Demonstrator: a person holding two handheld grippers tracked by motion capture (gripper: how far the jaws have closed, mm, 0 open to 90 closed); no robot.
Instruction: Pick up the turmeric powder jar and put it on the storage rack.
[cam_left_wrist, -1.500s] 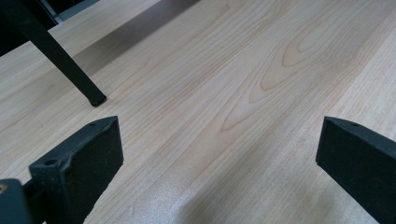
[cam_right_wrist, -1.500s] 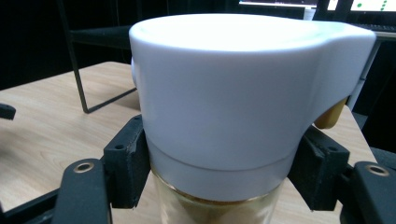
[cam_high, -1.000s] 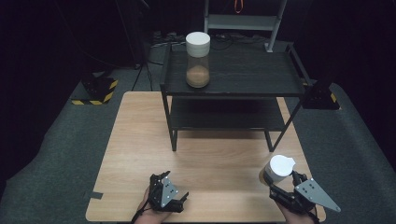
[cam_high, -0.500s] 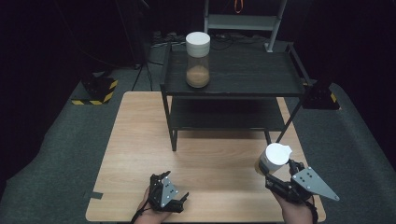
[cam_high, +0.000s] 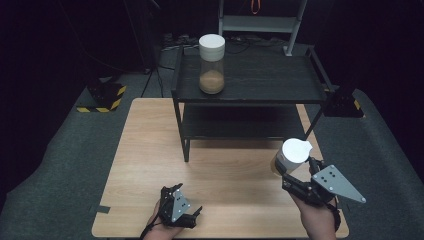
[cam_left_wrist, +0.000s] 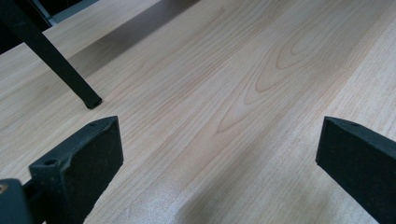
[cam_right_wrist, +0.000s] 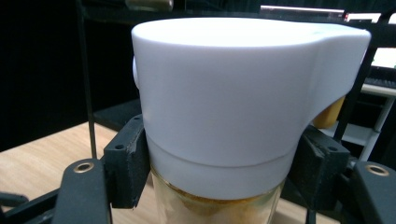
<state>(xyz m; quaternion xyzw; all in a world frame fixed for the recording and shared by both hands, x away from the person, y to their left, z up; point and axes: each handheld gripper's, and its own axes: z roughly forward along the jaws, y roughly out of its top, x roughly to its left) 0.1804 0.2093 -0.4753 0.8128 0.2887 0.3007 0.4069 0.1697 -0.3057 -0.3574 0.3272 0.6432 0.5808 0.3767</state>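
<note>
R gripper (cam_high: 290, 172) jaws clamp white-lidded jar (cam_high: 292, 156) above table (cam_high: 150, 150).

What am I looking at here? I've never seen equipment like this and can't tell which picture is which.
A person holds a hand-operated two-jaw gripper in each hand at a light wooden table. One camera looks down from above; the other two ride on the grippers. On the table stands a black two-level metal shelf carrying a white-lidded glass jar of brown powder. The right gripper is shut on a similar white-capped glass jar. The left gripper is open, with nothing between its jaws.
</note>
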